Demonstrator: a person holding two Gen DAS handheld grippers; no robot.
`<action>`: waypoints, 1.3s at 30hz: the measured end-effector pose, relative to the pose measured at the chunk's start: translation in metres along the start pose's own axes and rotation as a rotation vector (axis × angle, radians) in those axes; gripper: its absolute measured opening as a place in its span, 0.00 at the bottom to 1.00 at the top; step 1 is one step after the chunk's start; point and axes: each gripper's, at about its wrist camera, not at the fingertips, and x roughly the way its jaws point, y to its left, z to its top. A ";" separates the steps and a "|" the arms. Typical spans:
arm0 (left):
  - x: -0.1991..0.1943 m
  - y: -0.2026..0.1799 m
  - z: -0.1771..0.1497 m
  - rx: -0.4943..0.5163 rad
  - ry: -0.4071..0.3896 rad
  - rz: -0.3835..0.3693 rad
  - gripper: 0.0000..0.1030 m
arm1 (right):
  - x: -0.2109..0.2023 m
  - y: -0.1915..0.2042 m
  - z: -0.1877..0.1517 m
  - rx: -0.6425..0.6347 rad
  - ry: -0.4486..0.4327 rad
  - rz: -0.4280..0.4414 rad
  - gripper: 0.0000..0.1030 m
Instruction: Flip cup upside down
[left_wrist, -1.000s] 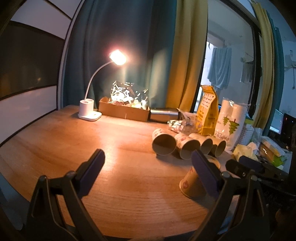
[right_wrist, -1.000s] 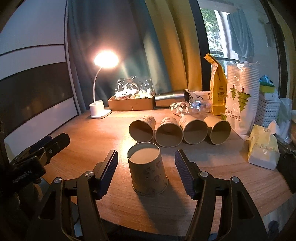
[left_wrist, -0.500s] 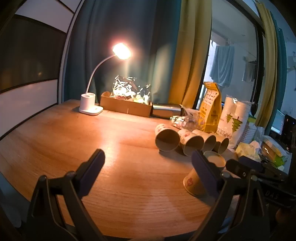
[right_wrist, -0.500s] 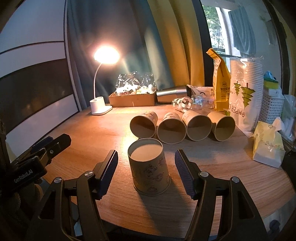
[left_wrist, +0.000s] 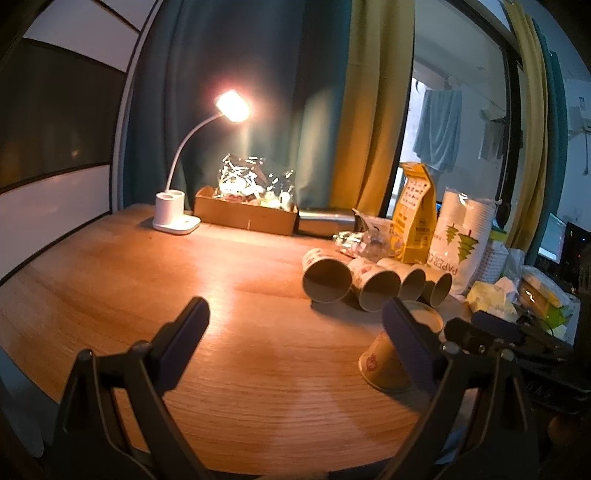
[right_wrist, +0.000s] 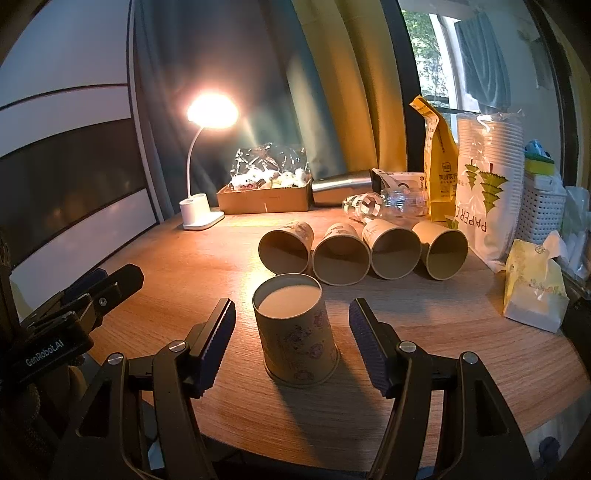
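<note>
A printed paper cup (right_wrist: 295, 332) stands upside down on the wooden table, base up. My right gripper (right_wrist: 291, 328) is open, one finger on each side of the cup, not touching it. In the left wrist view the same cup (left_wrist: 384, 363) shows partly behind my right finger. My left gripper (left_wrist: 295, 332) is open and empty over bare table, left of the cup. Several more paper cups (right_wrist: 340, 254) lie on their sides in a row behind it, mouths toward me; they also show in the left wrist view (left_wrist: 373, 282).
A lit desk lamp (right_wrist: 197, 218), a cardboard box of wrapped items (right_wrist: 264, 197), a steel flask (right_wrist: 343, 186), a yellow bag (right_wrist: 439, 162) and a sleeve of paper cups (right_wrist: 487, 184) stand at the back. A tissue pack (right_wrist: 533, 291) lies right. The table's front edge is close.
Both grippers have tilted or drawn back slightly, so the scene sits lower in view. The cup stays upside down between my open right fingers.
</note>
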 end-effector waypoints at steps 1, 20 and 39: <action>0.000 0.000 0.000 0.000 0.000 0.000 0.93 | 0.000 0.000 0.000 0.001 0.000 0.000 0.65; 0.000 -0.002 -0.002 0.004 0.004 -0.003 0.93 | 0.000 -0.001 -0.001 0.002 -0.001 0.001 0.65; -0.001 0.000 0.000 0.004 -0.004 0.006 0.93 | -0.001 -0.001 -0.001 0.007 -0.004 0.003 0.65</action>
